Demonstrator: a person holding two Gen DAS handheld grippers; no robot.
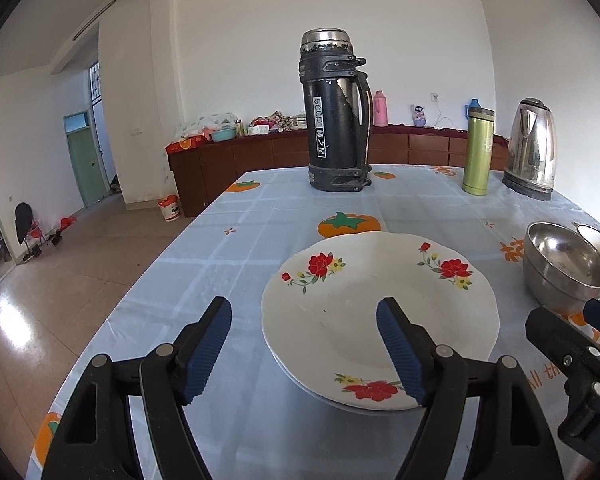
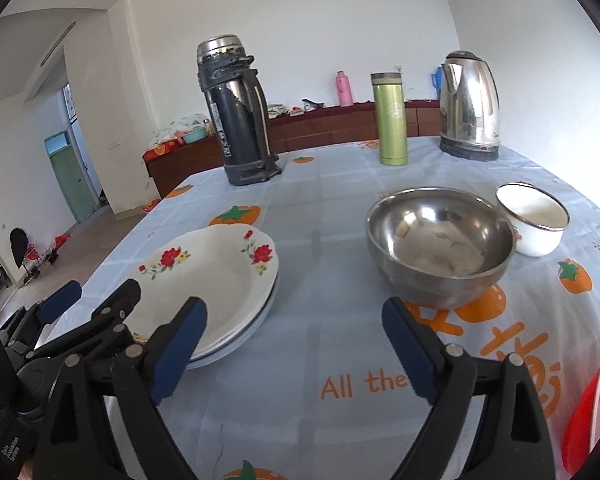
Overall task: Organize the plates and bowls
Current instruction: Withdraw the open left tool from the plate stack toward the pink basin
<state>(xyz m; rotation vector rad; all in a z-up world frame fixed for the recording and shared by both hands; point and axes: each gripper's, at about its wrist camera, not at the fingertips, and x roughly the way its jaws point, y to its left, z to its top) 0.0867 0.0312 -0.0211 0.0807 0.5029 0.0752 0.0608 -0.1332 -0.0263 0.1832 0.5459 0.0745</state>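
Glossy tablecloth [image 2: 320, 208] bears scalloped floral plates [image 2: 216, 280], steel bowl [image 2: 440, 240]; both hand-held grippers gape empty.

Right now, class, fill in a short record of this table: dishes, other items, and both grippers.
plates: floral plates, stacked
bowls: steel bowl beside white enamel cup, apart from the plates
behind: black thermos, green flask, steel kettle
left hand-held gripper: open, empty, at the plates' near edge
right hand-held gripper: open, empty
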